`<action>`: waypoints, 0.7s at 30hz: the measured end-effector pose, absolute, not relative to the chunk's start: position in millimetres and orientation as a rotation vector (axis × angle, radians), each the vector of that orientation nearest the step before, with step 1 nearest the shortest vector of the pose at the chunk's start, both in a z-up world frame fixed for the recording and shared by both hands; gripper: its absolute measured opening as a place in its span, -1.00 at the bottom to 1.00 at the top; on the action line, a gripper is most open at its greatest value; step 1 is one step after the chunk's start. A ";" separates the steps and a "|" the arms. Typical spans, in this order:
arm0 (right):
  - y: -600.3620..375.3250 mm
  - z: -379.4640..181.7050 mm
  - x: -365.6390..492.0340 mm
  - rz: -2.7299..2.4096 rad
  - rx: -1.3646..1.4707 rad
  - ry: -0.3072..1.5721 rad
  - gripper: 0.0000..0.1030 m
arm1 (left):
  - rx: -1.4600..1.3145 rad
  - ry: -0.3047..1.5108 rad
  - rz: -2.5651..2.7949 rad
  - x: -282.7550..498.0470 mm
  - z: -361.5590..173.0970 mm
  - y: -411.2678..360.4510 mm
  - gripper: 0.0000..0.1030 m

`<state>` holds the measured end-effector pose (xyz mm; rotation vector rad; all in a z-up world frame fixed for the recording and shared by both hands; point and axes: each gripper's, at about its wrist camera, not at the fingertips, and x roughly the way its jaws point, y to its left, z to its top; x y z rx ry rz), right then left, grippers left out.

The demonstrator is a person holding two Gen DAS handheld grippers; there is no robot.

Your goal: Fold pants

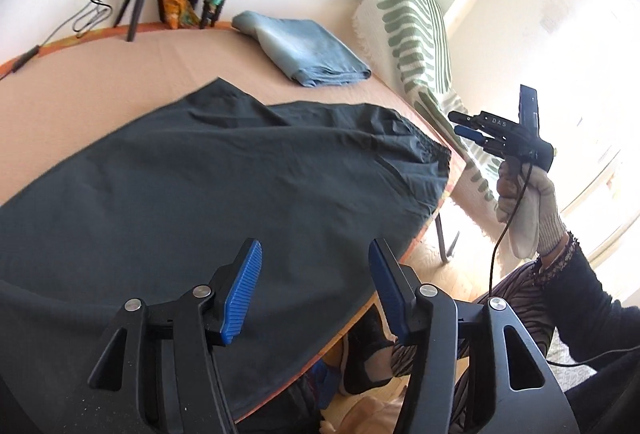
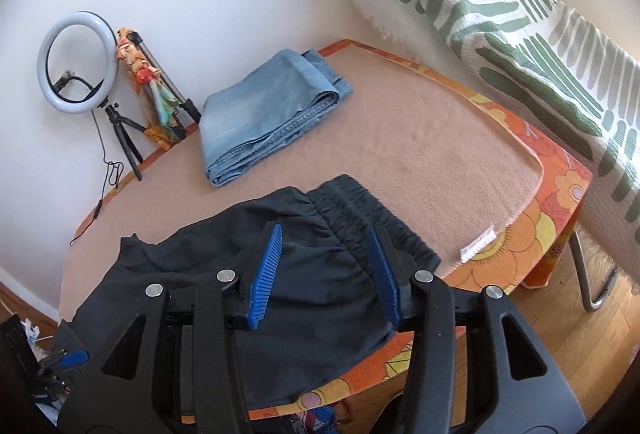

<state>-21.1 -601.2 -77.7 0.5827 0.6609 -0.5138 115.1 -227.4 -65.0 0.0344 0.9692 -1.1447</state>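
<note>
From the left wrist we see the black pants (image 1: 224,170) spread soft and limp across the worktop (image 1: 80,82), left claw (image 1: 316,262) released above them (right claw (image 1: 466,124) off the edge, grasping nothing). From the right wrist, its claw (image 2: 326,254) gapes over the gathered waistband (image 2: 372,222), our firmest hold

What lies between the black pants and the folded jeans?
Only bare tan blanket separates the pants from the jeans; the right wrist view shows it.
</note>
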 end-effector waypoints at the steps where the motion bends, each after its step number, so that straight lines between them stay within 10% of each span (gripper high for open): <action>1: -594.7 -78.1 -7.6 -0.477 0.572 0.665 -0.08 | 0.021 0.951 -1.124 117.7 -60.9 -217.1 0.06; 21: -481.9 -91.7 209.0 0.017 0.397 0.776 0.19 | -0.278 0.844 -0.184 194.7 -79.0 92.3 0.12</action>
